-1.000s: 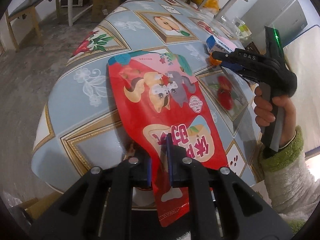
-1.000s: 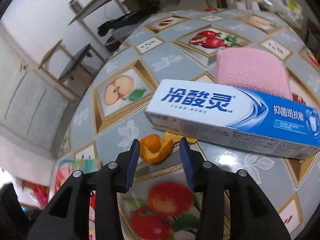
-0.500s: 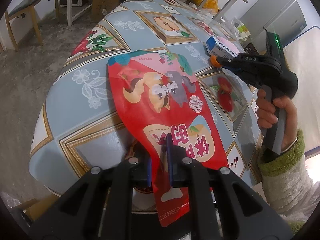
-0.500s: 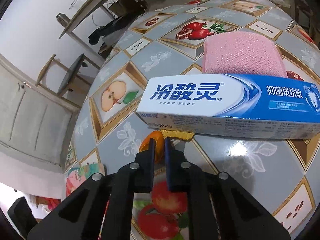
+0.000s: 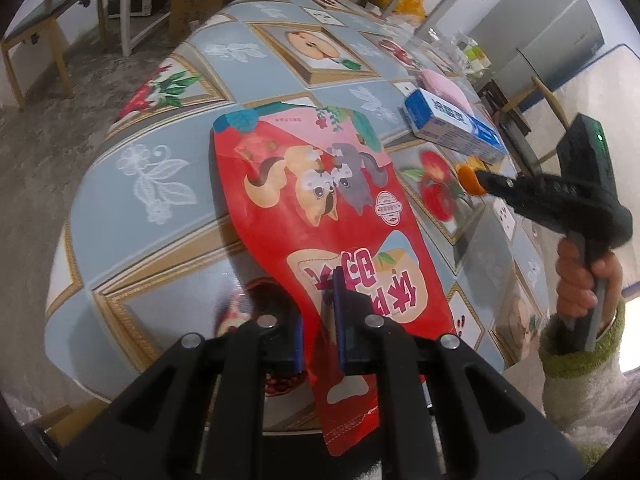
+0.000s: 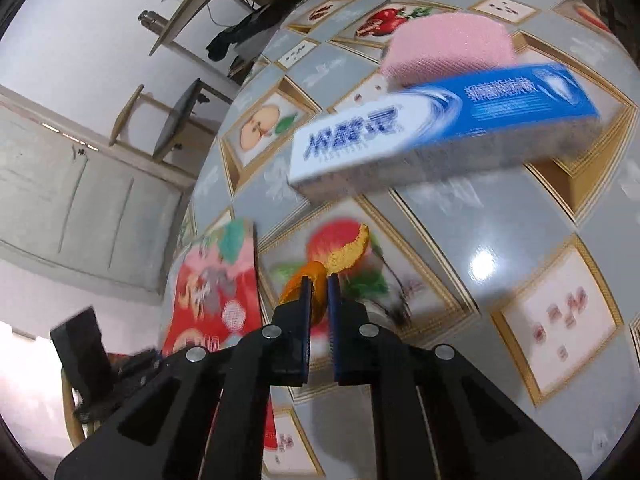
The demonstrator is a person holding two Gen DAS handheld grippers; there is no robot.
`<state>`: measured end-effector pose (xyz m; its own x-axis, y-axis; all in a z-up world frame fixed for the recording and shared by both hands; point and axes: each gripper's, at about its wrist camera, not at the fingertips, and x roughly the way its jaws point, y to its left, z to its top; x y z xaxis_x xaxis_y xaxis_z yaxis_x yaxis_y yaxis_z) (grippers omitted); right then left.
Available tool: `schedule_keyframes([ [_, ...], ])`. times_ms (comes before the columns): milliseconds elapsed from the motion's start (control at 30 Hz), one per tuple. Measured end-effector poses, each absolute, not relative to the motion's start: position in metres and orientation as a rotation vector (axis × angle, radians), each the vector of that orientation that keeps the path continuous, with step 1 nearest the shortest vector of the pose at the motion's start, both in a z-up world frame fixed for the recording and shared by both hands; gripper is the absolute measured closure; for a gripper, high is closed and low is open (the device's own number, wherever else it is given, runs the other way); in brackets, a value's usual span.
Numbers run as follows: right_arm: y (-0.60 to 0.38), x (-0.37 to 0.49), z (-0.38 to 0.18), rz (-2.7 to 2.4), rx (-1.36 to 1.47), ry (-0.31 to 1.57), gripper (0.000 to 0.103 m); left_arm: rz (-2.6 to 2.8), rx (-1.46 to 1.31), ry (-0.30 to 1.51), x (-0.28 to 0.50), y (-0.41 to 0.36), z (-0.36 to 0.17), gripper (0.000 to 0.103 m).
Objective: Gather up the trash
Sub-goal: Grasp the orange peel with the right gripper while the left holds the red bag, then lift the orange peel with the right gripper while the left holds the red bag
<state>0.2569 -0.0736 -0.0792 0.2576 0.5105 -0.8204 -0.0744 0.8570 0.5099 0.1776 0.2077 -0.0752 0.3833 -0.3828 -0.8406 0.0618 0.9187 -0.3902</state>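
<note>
A red snack bag [image 5: 320, 208] printed with cartoon cats lies over the near edge of the table, and my left gripper [image 5: 318, 320] is shut on its lower part. The same bag [image 6: 216, 288] shows blurred at the left of the right wrist view. My right gripper [image 6: 319, 284] is shut on a piece of orange peel [image 6: 340, 254], lifted clear of the tablecloth. From the left wrist view the right gripper [image 5: 480, 182] hangs at the right with the orange peel [image 5: 468, 180] at its tip, a hand in a green-cuffed sleeve holding it.
A blue and white toothpaste box [image 6: 440, 120] lies on the fruit-patterned tablecloth [image 6: 520, 220], with a pink sponge [image 6: 452, 44] behind it. The box [image 5: 456, 128] and sponge [image 5: 444, 86] sit beyond the bag. A wooden bench [image 5: 52, 32] and shelving stand past the table.
My right gripper closed on the orange peel beside the toothpaste box, then lifted it and drew it back toward the red bag. The left gripper kept still with the bag.
</note>
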Motion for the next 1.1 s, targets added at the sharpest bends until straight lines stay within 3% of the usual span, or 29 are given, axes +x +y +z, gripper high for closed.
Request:
schedule_keyframes([
  [400,-0.113,0.161,-0.059,0.242,0.081,1.233,0.092,-0.517,-0.234,1.183,0.184,0.130,-0.079,0.093],
  [500,-0.126,0.151,-0.062,0.202,0.100,1.247,0.088,-0.564,-0.194,1.181,0.184,0.109,-0.079,0.093],
  [667,-0.145,0.129,-0.058,0.191,0.164,1.211,0.070,-0.584,-0.148,1.180,0.183,0.092,-0.078,0.093],
  [1100,-0.170,0.127,-0.073,0.119,0.375,1.193,0.071,-0.566,-0.136,1.187,0.182,0.089,-0.077,0.093],
])
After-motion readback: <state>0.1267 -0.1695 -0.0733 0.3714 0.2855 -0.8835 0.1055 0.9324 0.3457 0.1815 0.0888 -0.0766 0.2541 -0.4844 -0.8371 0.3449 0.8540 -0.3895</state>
